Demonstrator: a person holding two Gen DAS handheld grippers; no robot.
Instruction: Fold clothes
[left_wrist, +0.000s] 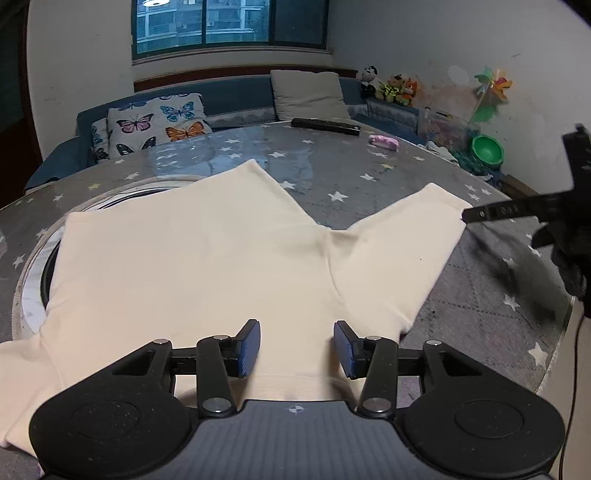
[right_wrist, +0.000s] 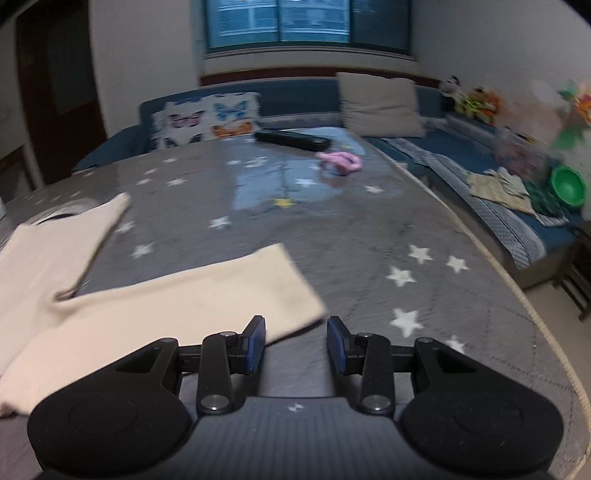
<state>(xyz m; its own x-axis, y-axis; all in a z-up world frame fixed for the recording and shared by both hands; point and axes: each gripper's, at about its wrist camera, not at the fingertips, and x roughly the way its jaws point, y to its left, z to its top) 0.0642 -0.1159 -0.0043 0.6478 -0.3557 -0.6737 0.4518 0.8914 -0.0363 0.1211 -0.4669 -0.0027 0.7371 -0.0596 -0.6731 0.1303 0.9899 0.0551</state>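
Cream shorts (left_wrist: 207, 258) lie flat on the grey star-print tablecloth (left_wrist: 369, 184), legs spread in a V pointing away. My left gripper (left_wrist: 296, 326) hovers open over the waist end, blue pads apart, cloth beneath them and nothing pinched. In the right wrist view the right leg of the shorts (right_wrist: 166, 306) ends just ahead of my right gripper (right_wrist: 296, 322), which is open; its left pad sits at the hem's corner and only tablecloth shows between the jaws. One of its fingers (left_wrist: 495, 211) reaches that hem from the right in the left wrist view.
A black remote (left_wrist: 325, 125) and a pink item (left_wrist: 384, 141) lie at the table's far side. A white ring (left_wrist: 33, 295) shows under the shorts at the left. The table edge (right_wrist: 517, 291) curves close on the right; a blue sofa (right_wrist: 461, 155) with cushions stands behind.
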